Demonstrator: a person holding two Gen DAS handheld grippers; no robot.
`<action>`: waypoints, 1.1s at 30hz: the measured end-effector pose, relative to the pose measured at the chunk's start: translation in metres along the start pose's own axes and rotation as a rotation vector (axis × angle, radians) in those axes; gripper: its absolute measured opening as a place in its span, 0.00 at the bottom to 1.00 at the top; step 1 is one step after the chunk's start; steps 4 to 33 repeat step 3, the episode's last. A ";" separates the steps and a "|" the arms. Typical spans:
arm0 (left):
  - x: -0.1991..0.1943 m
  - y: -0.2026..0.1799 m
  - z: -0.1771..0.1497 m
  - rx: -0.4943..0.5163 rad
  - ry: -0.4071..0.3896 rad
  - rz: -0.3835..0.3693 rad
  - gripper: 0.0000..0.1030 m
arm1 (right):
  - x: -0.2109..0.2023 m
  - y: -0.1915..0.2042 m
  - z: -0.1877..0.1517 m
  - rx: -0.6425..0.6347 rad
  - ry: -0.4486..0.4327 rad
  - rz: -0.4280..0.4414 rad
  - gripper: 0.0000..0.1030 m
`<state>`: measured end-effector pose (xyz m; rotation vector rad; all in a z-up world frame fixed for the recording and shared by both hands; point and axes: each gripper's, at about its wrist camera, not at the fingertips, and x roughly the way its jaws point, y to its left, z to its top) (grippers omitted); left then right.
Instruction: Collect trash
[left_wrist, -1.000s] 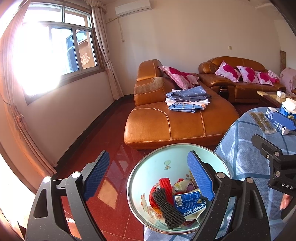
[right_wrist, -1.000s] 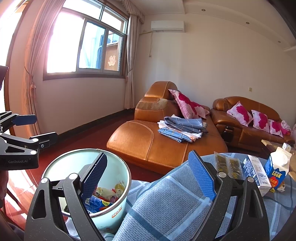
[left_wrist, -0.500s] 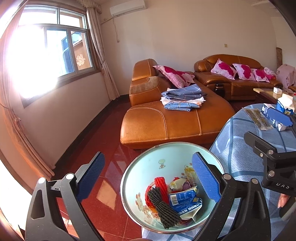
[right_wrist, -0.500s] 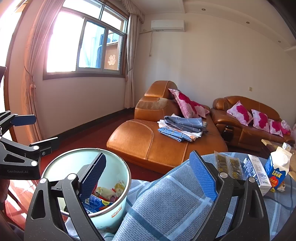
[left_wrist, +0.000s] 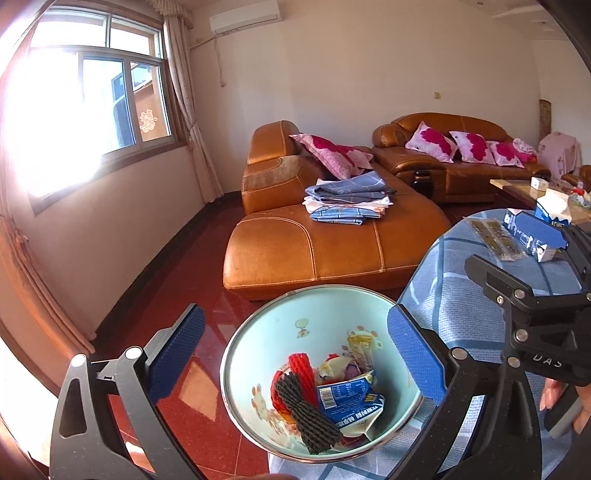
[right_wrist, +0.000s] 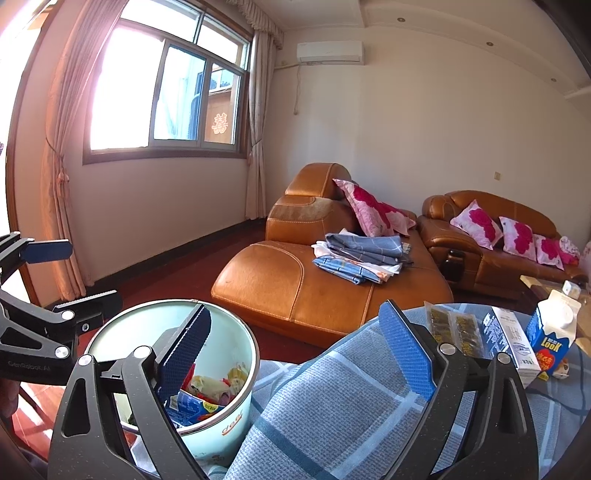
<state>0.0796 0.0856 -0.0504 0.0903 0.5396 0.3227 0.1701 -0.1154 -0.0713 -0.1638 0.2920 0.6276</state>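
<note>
trash bin (left_wrist: 258, 343) | holds blue carton (left_wrist: 349, 400), red netting (left_wrist: 301, 373), wrappers

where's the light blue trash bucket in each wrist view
Left wrist view: the trash bucket sits bottom centre, seen from above, wrappers inside, under the left gripper, whose jaws are opening with nothing between them.
Right wrist view: it stands at bottom left, seen from the side, beside the blue checked cloth.
Shared landmark: the folded blue bedding on the orange sofa.

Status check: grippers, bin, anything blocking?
Left gripper opening, empty, above bin. Right gripper open, empty. Bin holds wrappers. Cartons remain on table. Nothing blocking.
</note>
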 end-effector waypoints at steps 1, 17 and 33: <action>-0.001 -0.001 0.001 0.000 -0.003 0.001 0.94 | -0.001 0.000 0.000 0.002 -0.001 -0.004 0.88; -0.002 0.000 0.002 -0.008 -0.003 -0.008 0.94 | -0.003 0.000 -0.002 -0.004 0.001 -0.014 0.88; -0.002 0.000 0.002 -0.008 -0.003 -0.008 0.94 | -0.003 0.000 -0.002 -0.004 0.001 -0.014 0.88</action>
